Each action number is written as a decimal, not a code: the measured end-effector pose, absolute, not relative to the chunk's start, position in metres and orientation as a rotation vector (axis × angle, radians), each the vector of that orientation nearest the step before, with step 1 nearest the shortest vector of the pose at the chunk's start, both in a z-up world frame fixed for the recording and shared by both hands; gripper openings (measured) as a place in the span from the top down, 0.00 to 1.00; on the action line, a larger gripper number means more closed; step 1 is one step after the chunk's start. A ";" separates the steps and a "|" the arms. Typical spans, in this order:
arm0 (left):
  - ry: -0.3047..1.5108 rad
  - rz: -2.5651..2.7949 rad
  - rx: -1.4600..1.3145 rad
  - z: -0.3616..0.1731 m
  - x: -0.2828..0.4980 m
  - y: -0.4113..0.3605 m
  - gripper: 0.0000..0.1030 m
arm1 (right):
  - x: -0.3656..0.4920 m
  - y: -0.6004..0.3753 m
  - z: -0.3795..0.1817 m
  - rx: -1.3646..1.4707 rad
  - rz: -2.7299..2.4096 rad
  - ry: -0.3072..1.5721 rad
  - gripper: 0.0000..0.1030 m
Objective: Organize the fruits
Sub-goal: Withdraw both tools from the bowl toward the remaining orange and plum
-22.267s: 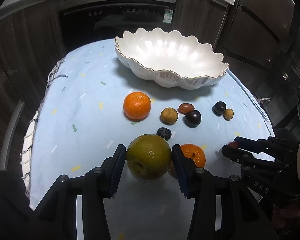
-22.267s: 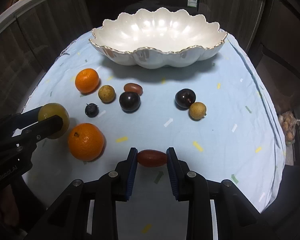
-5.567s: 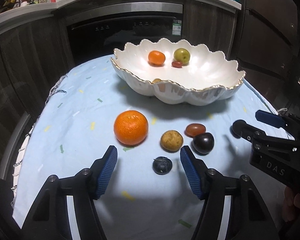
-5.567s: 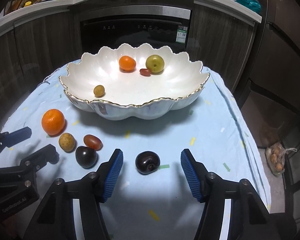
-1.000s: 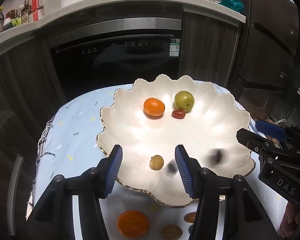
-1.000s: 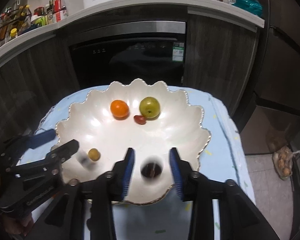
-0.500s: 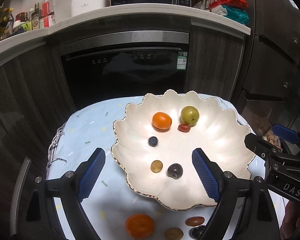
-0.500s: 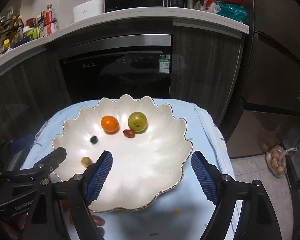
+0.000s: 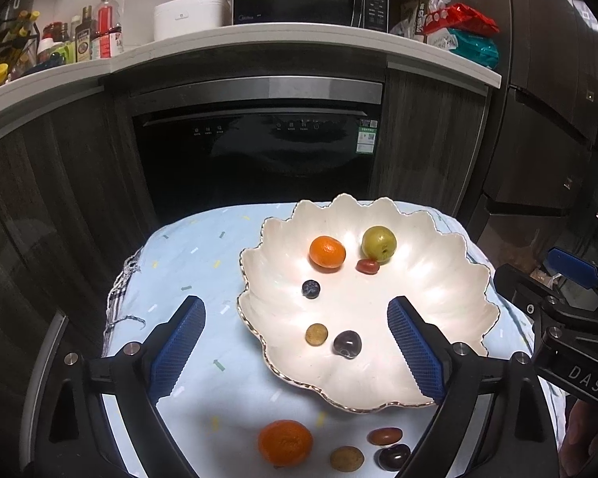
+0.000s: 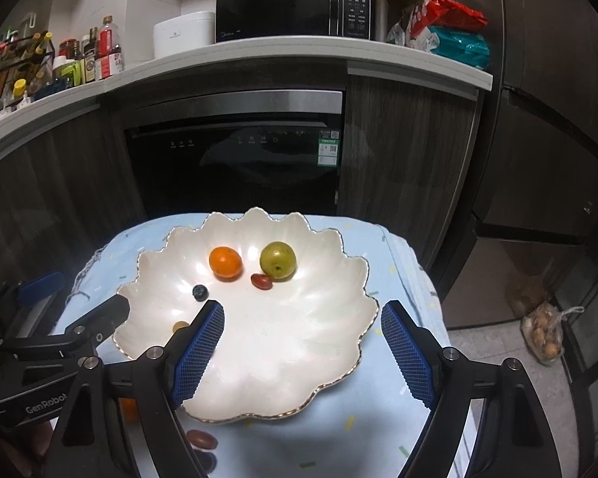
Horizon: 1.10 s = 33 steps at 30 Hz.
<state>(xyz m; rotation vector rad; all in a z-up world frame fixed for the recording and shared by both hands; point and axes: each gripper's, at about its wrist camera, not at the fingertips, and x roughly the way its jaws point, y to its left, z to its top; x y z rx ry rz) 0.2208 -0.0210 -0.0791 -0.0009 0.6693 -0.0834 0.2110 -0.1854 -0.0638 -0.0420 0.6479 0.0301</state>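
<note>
Between picks: left gripper (image 9: pixel 297 348) and right gripper (image 10: pixel 301 352) both gape wide and empty above the bowl (image 9: pixel 450 394), six fruits inside at frame centre, so next is descending to the orange (image 9: pixel 285 442) and three small fruits on the cloth, bottom edge.

The white scalloped bowl (image 9: pixel 450 279) has bare floor on its right half and near front, open from above. Its far middle is taken by a small orange (image 9: pixel 327 252), a green apple (image 9: pixel 378 242) and a red date (image 9: pixel 367 266) touching the apple. A blueberry (image 9: pixel 311 289), a tan fruit (image 9: pixel 316 334) and a dark plum (image 9: pixel 347 343) sit on the left. On the blue cloth (image 9: pixel 187 271), the left stretch lies bare; a large orange (image 9: pixel 285 442) and three small fruits crowd the near strip.
</note>
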 end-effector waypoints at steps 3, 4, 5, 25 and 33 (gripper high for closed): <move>0.662 -0.084 -0.004 -0.076 0.217 -0.019 0.09 | 0.209 -0.184 -0.060 -0.045 0.035 0.643 0.20; 0.660 -0.085 -0.006 -0.075 0.216 -0.018 0.09 | 0.208 -0.183 -0.059 -0.047 0.037 0.642 0.20; 0.658 -0.085 -0.007 -0.074 0.215 -0.017 0.09 | 0.206 -0.181 -0.058 -0.050 0.039 0.639 0.20; 0.614 -0.099 -0.003 -0.059 0.182 -0.001 0.09 | 0.175 -0.165 -0.040 -0.079 0.023 0.591 0.20; 0.611 -0.097 0.004 -0.063 0.167 0.008 0.09 | 0.164 -0.156 -0.042 -0.091 0.027 0.582 0.20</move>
